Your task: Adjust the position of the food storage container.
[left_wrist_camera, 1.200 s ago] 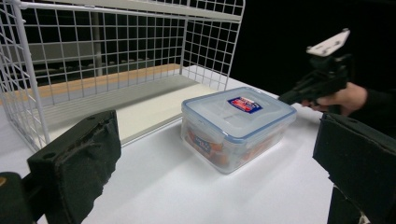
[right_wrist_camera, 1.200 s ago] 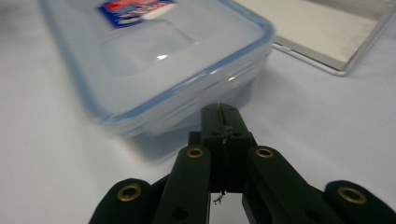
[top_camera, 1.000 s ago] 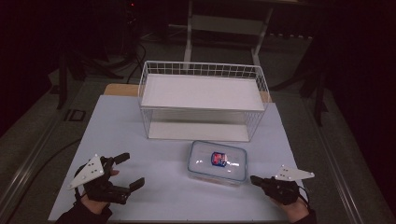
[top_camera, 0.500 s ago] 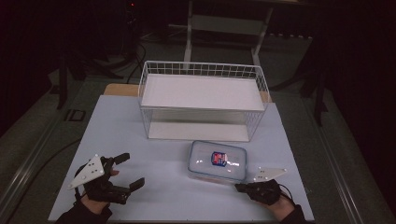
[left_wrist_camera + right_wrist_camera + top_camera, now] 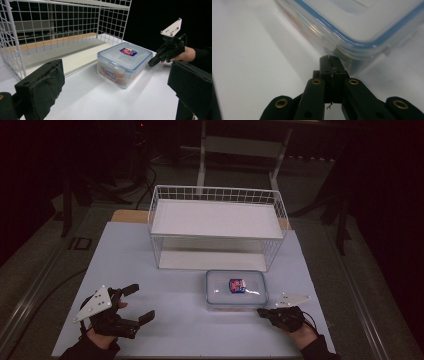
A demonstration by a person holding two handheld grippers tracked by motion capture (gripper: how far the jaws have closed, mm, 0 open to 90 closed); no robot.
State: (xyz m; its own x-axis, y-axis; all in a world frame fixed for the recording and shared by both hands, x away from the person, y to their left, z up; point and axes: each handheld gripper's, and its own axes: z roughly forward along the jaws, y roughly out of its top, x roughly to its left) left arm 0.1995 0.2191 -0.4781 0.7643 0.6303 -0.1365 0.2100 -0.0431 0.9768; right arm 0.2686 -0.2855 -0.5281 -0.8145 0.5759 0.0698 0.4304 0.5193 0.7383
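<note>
Main worry here: the right tongs [image 5: 264,312] are pinched fully together with nothing in them, nosed up at the near corner of the clear rectangular plastic box with a blue-edged lid [image 5: 236,289]. Prodding it there will probably just skid it across the white tabletop [image 5: 190,330].

The box sits just before the white wire basket [image 5: 216,227], red-blue label on top, orange stuff inside. The left tongs [image 5: 137,302] hang wide open, empty, well apart.

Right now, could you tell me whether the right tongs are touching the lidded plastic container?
Cannot tell. In the right gripper view the shut right tongs point at the lidded plastic container's corner, tips very near its wall, but neither contact nor gap shows plainly.
</note>
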